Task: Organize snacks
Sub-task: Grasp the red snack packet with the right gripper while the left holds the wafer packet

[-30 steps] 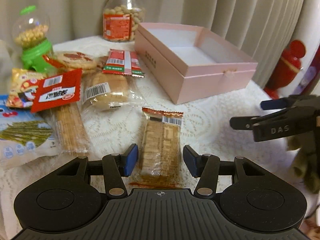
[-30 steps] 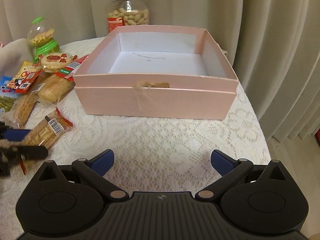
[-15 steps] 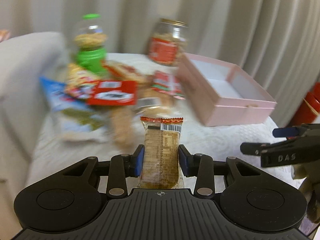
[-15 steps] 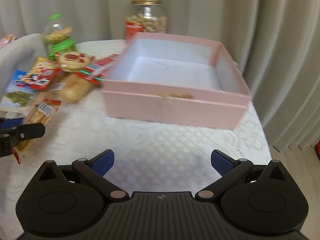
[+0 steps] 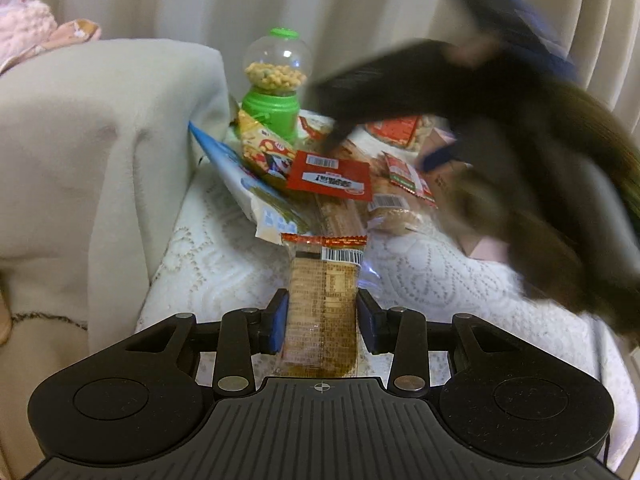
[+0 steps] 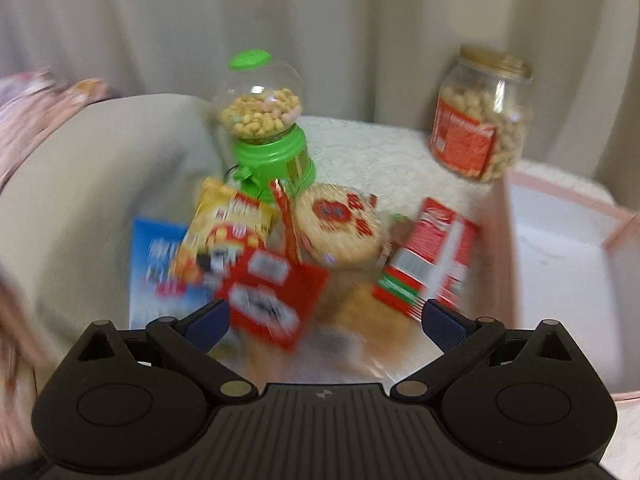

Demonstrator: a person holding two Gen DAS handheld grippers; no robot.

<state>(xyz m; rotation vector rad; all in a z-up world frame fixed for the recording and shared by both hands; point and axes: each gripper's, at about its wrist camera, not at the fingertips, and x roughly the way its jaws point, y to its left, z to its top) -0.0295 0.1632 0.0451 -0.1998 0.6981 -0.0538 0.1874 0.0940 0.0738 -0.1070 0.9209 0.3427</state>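
Low centre of left wrist view: we hold wafer pack (image 5: 322, 300) upright in left gripper (image 5: 322, 322), blue pads (image 5: 279, 322) pressing both sides, pack lifted clear of lace tablecloth (image 5: 432, 276). Right gripper (image 6: 326, 318) spread wide, empty, hovering above snack pile (image 6: 280, 276). We judge task barely begun: pink box (image 6: 556, 248) at right edge shows bare floor, pile unsorted. Sofa arm (image 5: 100, 140) crowds left; right forearm (image 5: 520, 152) blurs across upper right, blocking path to box.

curtain (image 6: 400, 20) | grey cushion (image 5: 100, 120) | lace tablecloth (image 5: 432, 272)
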